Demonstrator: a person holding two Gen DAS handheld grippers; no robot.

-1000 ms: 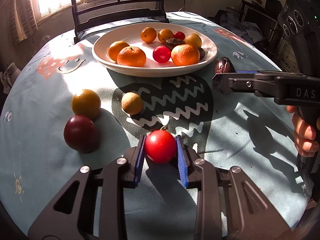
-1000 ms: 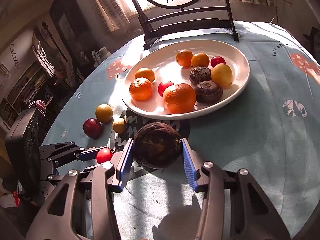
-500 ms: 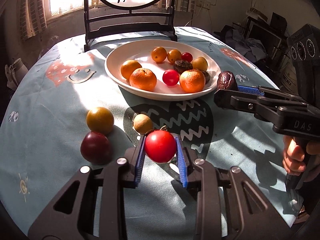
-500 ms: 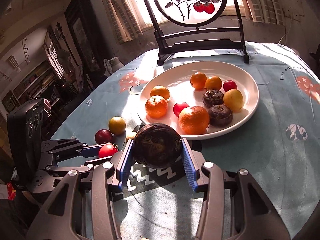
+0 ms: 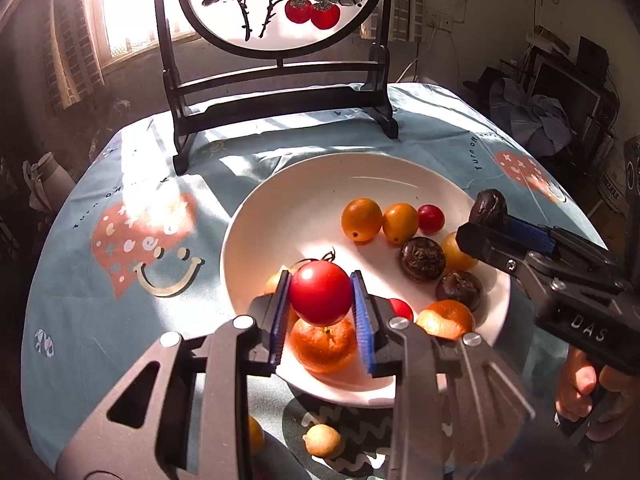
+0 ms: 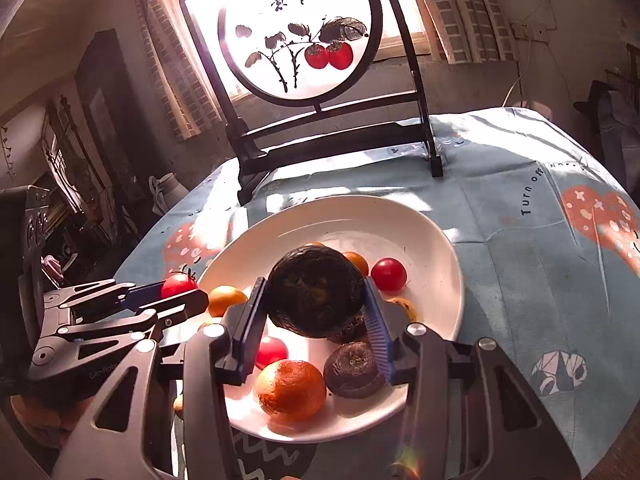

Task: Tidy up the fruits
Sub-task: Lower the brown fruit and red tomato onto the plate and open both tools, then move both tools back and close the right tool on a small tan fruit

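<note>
Blue-padded and dark-framed, the left gripper (image 5: 321, 300) is clamping a glossy round red tomato (image 5: 320, 293) between its nearly closed jaws, holding it above the wide white ceramic plate (image 5: 280, 216). Directly beneath the tomato a dimpled orange mandarin (image 5: 324, 346) is sitting near the plate's front rim. The right gripper (image 6: 316, 312), its jaws standing somewhat wider, is pinching a wrinkled dark brown round fruit (image 6: 315, 292) over the same plate. Lying in the plate are two small yellow-orange fruits (image 5: 361, 219), a small red cherry tomato (image 5: 431, 219), two more wrinkled dark fruits (image 5: 423, 259), a second mandarin (image 5: 446, 319) and a pale yellow fruit (image 5: 456, 254) partly hidden by the right gripper. On the light blue patterned tablecloth (image 5: 120, 320), a small tan fruit (image 5: 323, 440) is resting just outside the plate's near rim. A black-framed round painted screen (image 5: 276, 4) is standing beyond the plate.
</note>
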